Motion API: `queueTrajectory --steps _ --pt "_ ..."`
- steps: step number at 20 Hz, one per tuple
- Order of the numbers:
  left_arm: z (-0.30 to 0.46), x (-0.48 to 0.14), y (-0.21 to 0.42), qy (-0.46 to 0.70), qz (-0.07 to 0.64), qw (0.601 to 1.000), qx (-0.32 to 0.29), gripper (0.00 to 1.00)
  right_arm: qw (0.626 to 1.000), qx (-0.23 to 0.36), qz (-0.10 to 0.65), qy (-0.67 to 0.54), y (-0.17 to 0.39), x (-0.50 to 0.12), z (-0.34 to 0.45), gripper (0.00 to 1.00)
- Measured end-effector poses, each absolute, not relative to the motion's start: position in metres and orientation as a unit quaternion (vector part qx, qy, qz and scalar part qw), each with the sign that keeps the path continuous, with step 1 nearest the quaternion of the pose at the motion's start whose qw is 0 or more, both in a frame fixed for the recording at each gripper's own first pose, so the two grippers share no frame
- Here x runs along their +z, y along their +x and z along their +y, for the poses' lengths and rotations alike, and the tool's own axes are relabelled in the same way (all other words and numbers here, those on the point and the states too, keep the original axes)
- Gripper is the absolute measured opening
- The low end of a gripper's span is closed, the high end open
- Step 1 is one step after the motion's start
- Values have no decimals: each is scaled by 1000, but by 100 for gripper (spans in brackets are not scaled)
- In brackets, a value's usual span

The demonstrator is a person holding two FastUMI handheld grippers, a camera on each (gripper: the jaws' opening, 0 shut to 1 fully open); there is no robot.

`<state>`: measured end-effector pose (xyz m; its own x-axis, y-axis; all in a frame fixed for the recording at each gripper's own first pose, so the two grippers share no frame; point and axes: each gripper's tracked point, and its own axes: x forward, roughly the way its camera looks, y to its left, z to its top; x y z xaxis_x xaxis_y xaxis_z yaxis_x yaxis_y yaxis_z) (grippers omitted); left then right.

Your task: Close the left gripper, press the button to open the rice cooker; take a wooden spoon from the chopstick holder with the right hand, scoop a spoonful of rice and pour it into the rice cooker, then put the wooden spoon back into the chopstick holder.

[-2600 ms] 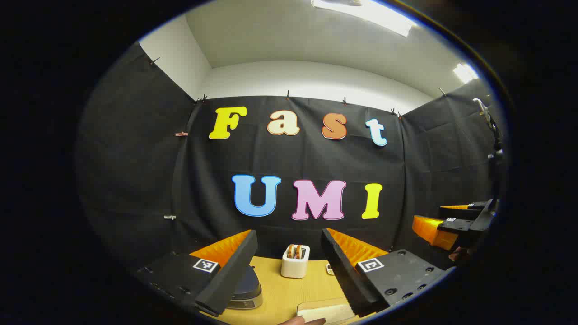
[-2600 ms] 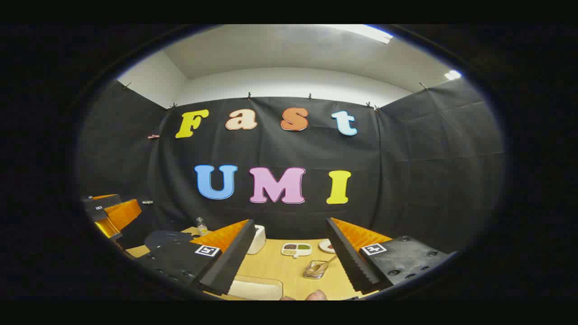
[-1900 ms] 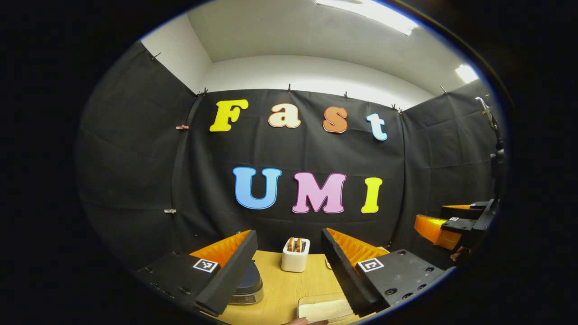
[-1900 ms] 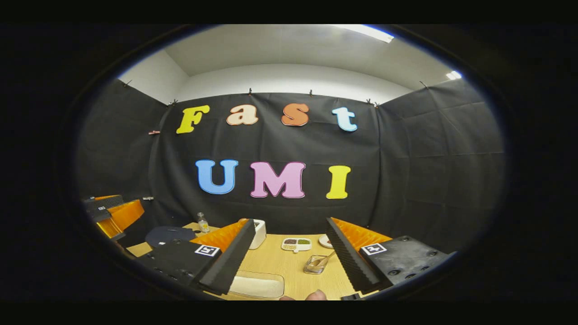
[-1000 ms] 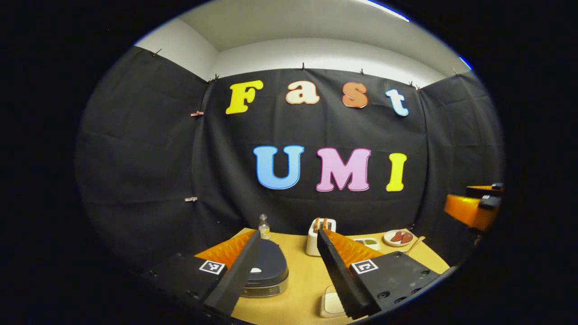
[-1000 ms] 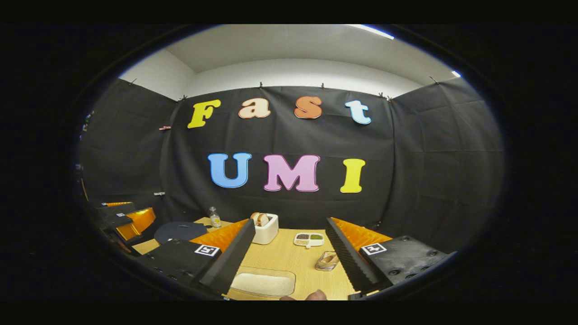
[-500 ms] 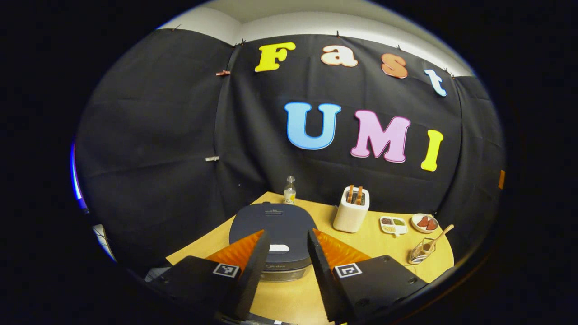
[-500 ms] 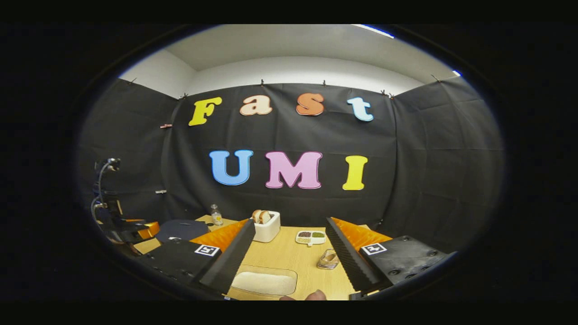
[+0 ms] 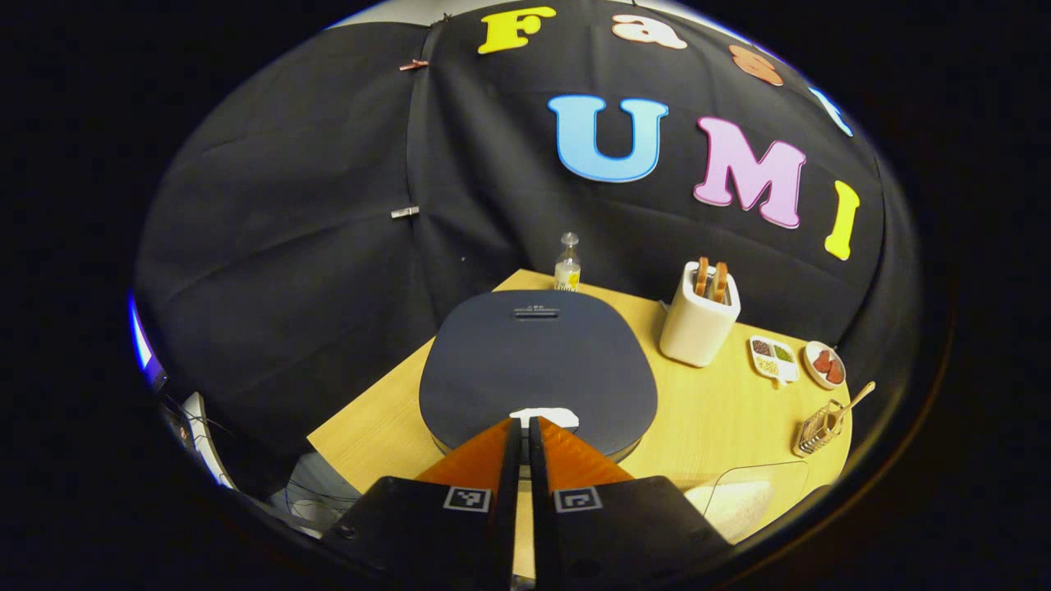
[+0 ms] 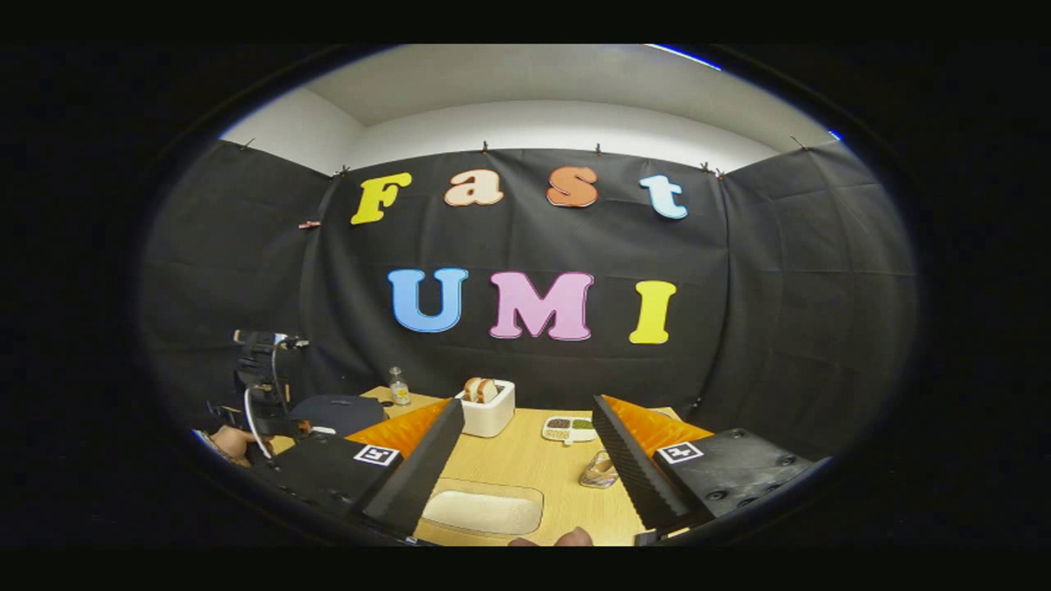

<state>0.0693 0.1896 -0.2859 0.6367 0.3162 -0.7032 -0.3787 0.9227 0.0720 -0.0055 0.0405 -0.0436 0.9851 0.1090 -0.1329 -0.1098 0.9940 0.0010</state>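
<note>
I had the left gripper (image 9: 522, 423) clenched, its two fingers pressed together with nothing between them, tips hanging just short of the white button (image 9: 543, 417) at the near edge of the cooker (image 9: 538, 368). The lid was down, so the press was not yet made. The right gripper (image 10: 525, 447) was spread wide and empty above the table (image 10: 525, 472), with the rice tray (image 10: 483, 511) below it and the holder (image 10: 599, 471) just inside its right finger; the spoon (image 9: 852, 404) stood in that holder at the table's far right. My worry was the press itself: the button was small and pale against a broad dark lid, and I judged that tips coming down a little off to one side would land on the lid and push the cooker across the table rather than trip the latch. I also could not tell how high the lid would swing; if the left gripper lingered over the front edge, the lid might strike it. The bottle (image 9: 566, 263) and toaster (image 9: 699, 322) stood near the cooker's back and right, and a shoved cooker could knock the bottle over. Later, the clear holder looked light, and a slanted pull on the spoon could tip it.
</note>
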Motion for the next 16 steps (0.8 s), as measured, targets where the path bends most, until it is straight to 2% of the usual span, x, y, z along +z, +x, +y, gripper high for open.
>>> queueTrajectory --steps 3,8,13,16 --pt "188 -305 81 -57 408 893 180 7 996 54 69 -4 -6 -46 40 98" --pt "187 -310 78 32 434 882 180 7 996 55 71 -3 -6 -48 40 96" --pt "185 -314 77 25 426 885 186 7 996 46 71 -3 -8 -48 31 98" --pt "184 -314 77 84 416 884 193 7 997 40 73 5 -10 -49 26 98"
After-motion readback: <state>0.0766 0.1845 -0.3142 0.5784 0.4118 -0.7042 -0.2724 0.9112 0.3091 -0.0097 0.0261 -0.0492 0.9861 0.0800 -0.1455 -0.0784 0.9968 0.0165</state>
